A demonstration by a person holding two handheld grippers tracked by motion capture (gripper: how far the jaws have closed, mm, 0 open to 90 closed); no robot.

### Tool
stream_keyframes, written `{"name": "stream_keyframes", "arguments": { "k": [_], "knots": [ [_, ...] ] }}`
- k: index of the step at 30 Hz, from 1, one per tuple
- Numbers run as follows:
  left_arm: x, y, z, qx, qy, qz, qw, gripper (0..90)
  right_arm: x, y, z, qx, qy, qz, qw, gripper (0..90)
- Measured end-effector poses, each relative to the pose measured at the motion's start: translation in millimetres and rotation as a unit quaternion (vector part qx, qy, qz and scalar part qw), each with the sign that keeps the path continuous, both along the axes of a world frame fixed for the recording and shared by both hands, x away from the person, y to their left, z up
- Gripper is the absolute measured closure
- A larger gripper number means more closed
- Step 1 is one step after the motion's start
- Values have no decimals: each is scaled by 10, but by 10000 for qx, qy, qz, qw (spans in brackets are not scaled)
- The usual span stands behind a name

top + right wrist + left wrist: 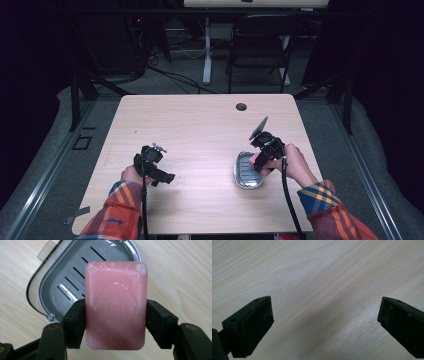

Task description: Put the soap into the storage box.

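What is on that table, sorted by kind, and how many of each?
Pink soap bar, clamped in the right hand-held gripper: 1
Grey slotted soap dish: 1
Hand-held grippers, counting the open left hand-held gripper: 2
Total: 4

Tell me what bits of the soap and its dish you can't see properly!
- Pink soap, right gripper view: embossed lettering too blurred to read; its sides are covered by the jaws of the right gripper.
- Grey soap dish, right gripper view: the soap hides much of it.
- High view: the right gripper hides most of the soap.
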State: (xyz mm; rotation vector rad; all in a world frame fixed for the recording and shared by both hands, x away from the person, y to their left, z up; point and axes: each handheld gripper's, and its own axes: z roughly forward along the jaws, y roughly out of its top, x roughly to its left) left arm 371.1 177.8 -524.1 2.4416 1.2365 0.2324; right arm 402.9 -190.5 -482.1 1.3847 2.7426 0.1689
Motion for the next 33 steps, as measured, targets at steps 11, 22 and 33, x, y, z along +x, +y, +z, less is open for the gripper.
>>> {"name": "stream_keyframes", "arguments": {
  "k": [11, 22, 33],
  "knots": [
    [-2, -5, -4, -12, -22, -24, 10000, 2, 40, 30, -91, 41, 117, -194, 9997, 367],
    [-2, -7, -3, 4, -13, -48, 10000, 2, 31, 61, -108, 280, 326, -337, 9985, 360],
    [-3, -11, -4, 12, 9, -59, 10000, 2, -16, 57, 11, 575, 447, -153, 9972, 438]
  ]
}}
